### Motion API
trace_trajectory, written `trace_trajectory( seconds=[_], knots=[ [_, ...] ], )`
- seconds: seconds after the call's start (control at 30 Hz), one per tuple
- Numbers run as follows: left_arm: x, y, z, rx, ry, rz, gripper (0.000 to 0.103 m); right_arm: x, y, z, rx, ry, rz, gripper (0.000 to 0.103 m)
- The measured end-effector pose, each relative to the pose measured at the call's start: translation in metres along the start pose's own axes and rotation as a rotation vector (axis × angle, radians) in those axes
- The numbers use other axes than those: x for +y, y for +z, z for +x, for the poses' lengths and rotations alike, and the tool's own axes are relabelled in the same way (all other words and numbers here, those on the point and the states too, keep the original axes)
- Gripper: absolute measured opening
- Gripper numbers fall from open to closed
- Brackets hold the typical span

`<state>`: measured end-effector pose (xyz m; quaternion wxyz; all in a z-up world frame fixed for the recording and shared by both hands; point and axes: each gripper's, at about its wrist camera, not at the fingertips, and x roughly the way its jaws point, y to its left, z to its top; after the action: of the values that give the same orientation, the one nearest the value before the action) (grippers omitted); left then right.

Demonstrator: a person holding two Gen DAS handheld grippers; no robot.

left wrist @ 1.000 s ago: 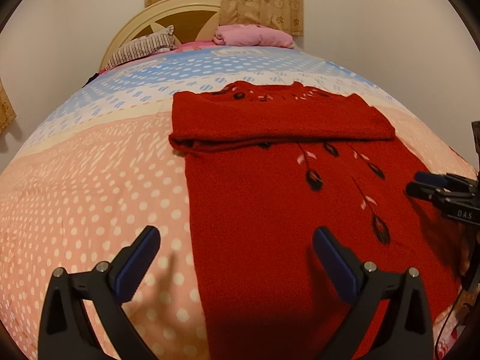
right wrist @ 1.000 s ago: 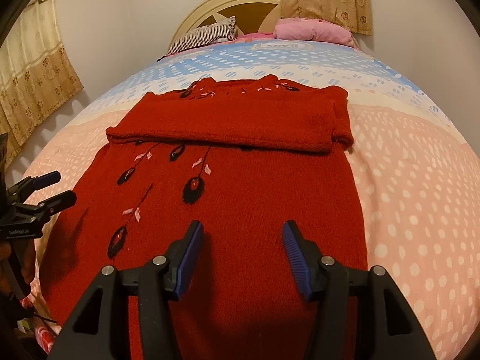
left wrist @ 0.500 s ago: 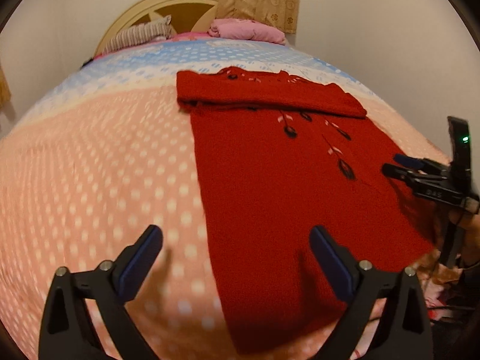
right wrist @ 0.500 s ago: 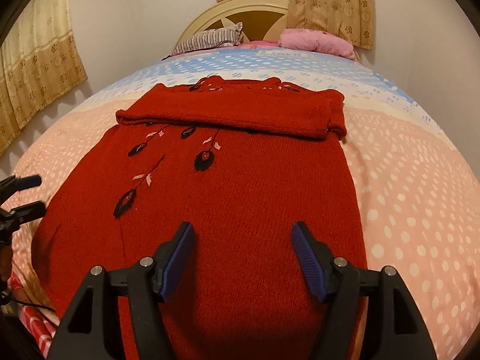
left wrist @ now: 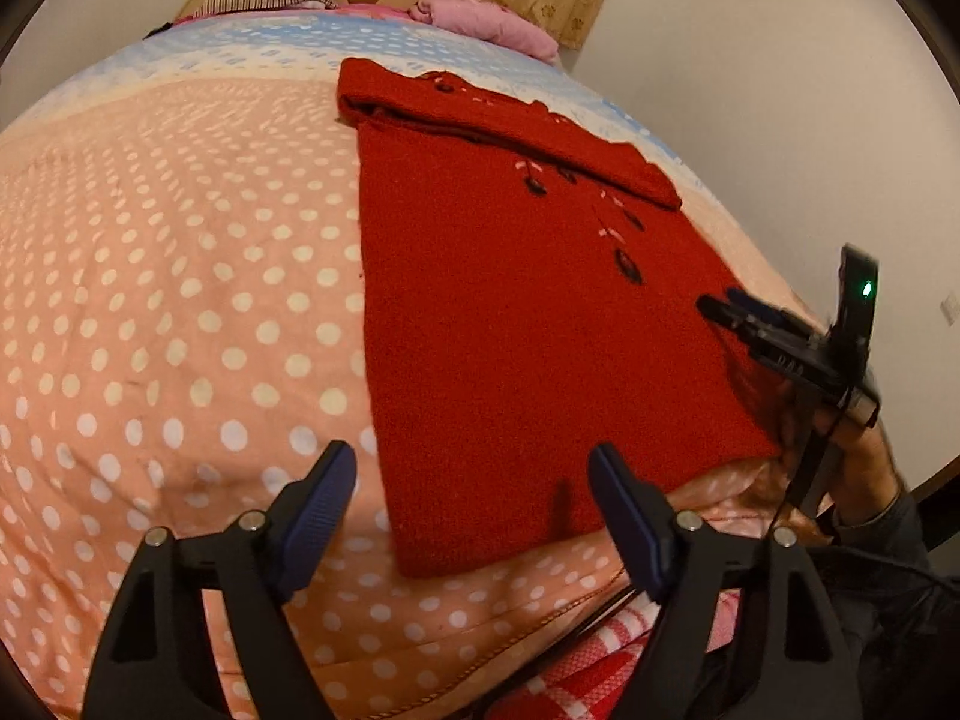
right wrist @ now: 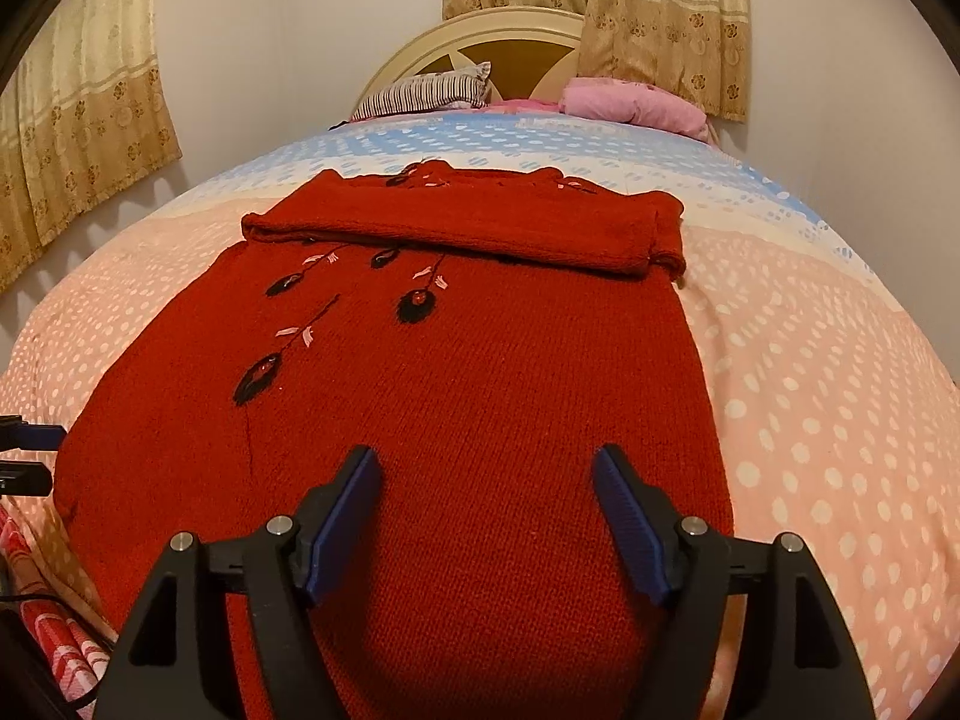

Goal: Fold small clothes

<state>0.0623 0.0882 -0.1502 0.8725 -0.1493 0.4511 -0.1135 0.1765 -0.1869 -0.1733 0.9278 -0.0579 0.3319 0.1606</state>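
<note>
A big bed [right wrist: 840,360] fills the room, with a pink spotted blanket [left wrist: 180,300] that turns blue near the top. A striped pillow [right wrist: 429,93] and a pink pillow [right wrist: 630,105] lie by the round cream headboard [right wrist: 480,39]. Yellow flowered curtains [right wrist: 660,18] hang on plain white walls [right wrist: 270,48]. The light is warm and dim.

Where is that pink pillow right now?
The pink pillow lies at the head of the bed, right of the striped pillow in the right wrist view, against the headboard and beyond the red sweater.
</note>
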Motion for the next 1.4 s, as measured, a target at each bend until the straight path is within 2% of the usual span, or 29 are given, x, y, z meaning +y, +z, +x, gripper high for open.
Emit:
trace_trajectory(
  seconds=[0.13, 0.3, 0.37, 0.47, 0.53, 0.57, 0.7, 0.73, 0.9, 0.97, 1.0, 1.17, 1.4],
  knots=[
    [0.007, 0.0, -0.001, 0.009, -0.082, -0.059, 0.072, 0.001, 0.0, 0.001, -0.002, -0.004, -0.005, 0.076],
    [0.013, -0.001, -0.001, 0.0, -0.111, -0.081, 0.068, 0.002, 0.0, 0.001, -0.004, -0.008, -0.01, 0.077],
    [0.019, -0.002, -0.001, -0.004, -0.129, -0.109, 0.062, 0.002, 0.0, 0.001, -0.004, -0.007, -0.009, 0.077],
    [0.025, -0.002, -0.002, -0.002, -0.133, -0.127, 0.047, 0.002, -0.001, 0.001, -0.007, -0.004, -0.008, 0.077],
    [0.026, -0.002, -0.001, 0.009, -0.156, -0.133, 0.015, 0.002, -0.001, 0.0, -0.01, 0.0, -0.006, 0.077],
    [0.025, -0.003, 0.002, 0.026, -0.161, -0.133, 0.011, 0.002, -0.001, 0.0, -0.011, 0.001, -0.007, 0.078],
    [0.022, -0.003, 0.004, 0.018, -0.146, -0.122, 0.012, 0.003, -0.002, -0.001, -0.014, 0.004, -0.009, 0.078],
    [0.022, -0.003, 0.004, 0.014, -0.14, -0.127, 0.018, 0.002, -0.002, -0.001, -0.015, 0.007, -0.007, 0.078],
    [0.025, -0.003, 0.006, 0.011, -0.183, -0.153, 0.027, 0.0, -0.002, -0.002, -0.019, 0.017, -0.001, 0.079],
    [0.023, -0.003, 0.004, 0.008, -0.175, -0.132, 0.023, -0.001, -0.001, -0.003, -0.02, 0.022, 0.006, 0.079],
    [0.02, -0.003, 0.003, 0.007, -0.143, -0.101, 0.008, -0.002, -0.001, -0.005, -0.019, 0.028, 0.015, 0.079],
    [0.028, 0.001, 0.0, -0.007, -0.164, -0.111, 0.008, -0.021, 0.001, -0.023, 0.027, 0.058, 0.079, 0.079],
    [0.032, 0.0, -0.003, -0.014, -0.183, -0.123, 0.008, -0.067, -0.016, -0.056, 0.092, 0.072, 0.268, 0.079]
  ],
)
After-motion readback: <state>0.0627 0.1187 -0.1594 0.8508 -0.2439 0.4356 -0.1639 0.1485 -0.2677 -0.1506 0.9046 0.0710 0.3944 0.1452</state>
